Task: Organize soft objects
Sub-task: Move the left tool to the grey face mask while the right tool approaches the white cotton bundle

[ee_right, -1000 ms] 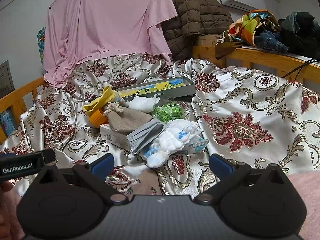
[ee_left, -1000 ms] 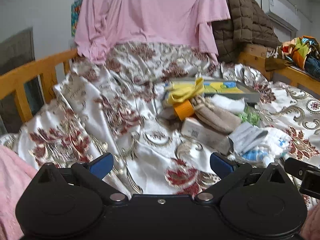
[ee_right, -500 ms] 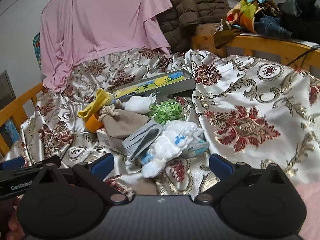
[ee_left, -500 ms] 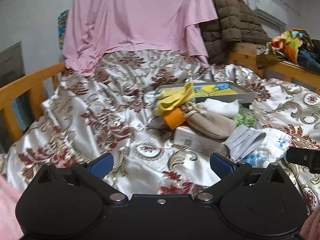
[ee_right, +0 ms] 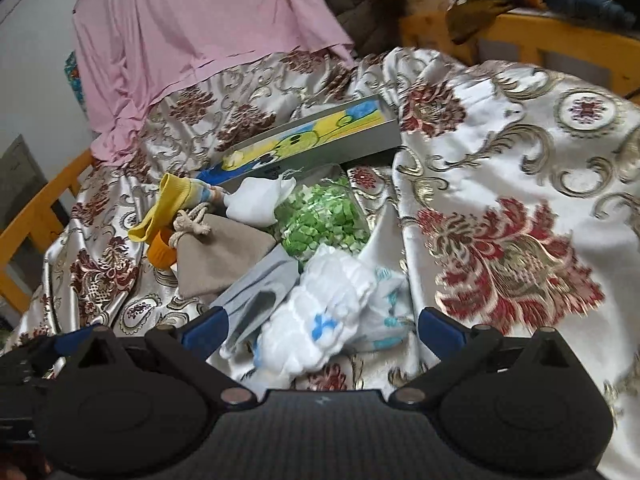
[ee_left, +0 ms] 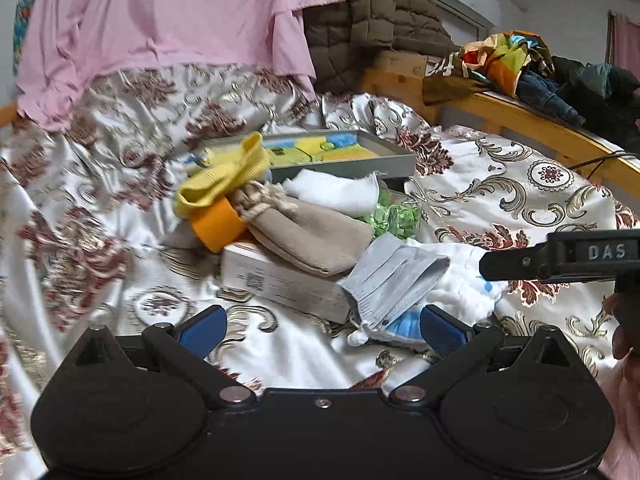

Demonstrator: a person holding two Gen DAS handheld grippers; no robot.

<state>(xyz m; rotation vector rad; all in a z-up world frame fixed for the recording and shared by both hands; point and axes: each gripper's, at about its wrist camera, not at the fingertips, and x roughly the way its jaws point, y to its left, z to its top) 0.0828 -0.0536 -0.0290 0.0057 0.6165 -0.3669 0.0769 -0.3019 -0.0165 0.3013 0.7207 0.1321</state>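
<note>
A pile of soft things lies on the floral satin bedspread. It holds a yellow sock, a beige drawstring pouch, a white sock, a grey face mask and a fluffy white cloth with blue bows. My left gripper is open, just short of the mask and a white carton. My right gripper is open with the fluffy cloth lying between its blue fingertips; I cannot tell whether they touch it. The mask lies beside its left finger.
A grey box with a yellow and blue picture sits behind the pile, next to a bag of green bits and an orange cup. Pink cloth and a brown jacket hang behind. Wooden rails border the bed.
Both grippers have moved closer to the pile. The right one tipped down over the fluffy white cloth; the left view swung right. Both stayed open.
</note>
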